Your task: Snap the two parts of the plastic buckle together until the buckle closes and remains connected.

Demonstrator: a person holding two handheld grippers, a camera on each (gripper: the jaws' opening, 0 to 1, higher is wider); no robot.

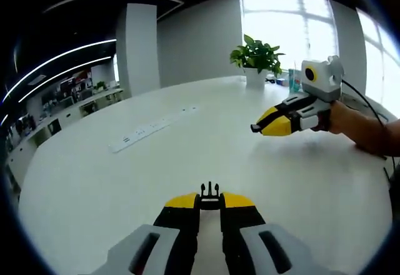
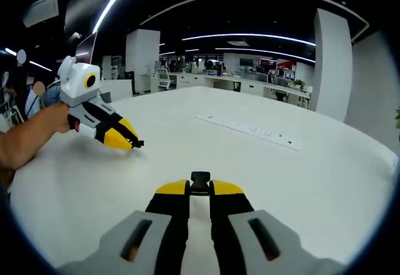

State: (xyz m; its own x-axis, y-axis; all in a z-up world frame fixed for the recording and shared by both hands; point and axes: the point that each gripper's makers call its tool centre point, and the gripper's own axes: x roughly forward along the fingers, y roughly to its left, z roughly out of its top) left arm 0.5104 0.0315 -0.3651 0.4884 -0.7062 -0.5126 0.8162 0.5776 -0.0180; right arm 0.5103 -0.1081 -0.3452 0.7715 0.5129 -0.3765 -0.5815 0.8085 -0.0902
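Left tongs [image 1: 210, 201] we see clamped on pronged buckle part [image 1: 210, 192], right tongs [image 2: 200, 189] clamped on socket part [image 2: 200, 179], both over white worktop [image 1: 187, 156], power strip [image 1: 150, 128] at eleven o'clock.

Left gripper view: power strip [image 1: 150, 129] on table [image 1: 94, 187] at 10 o'clock, plant [image 1: 257, 56] at 1 o'clock, far edge.

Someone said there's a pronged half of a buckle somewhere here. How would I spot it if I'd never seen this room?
Start at the big white table. Over it, in the left gripper view, the left tool with yellow tips rises from the bottom edge. Pinched between those tips is the pronged buckle half: small, black, with thin prongs pointing away, unlike the blunt socket half held by the right tool.
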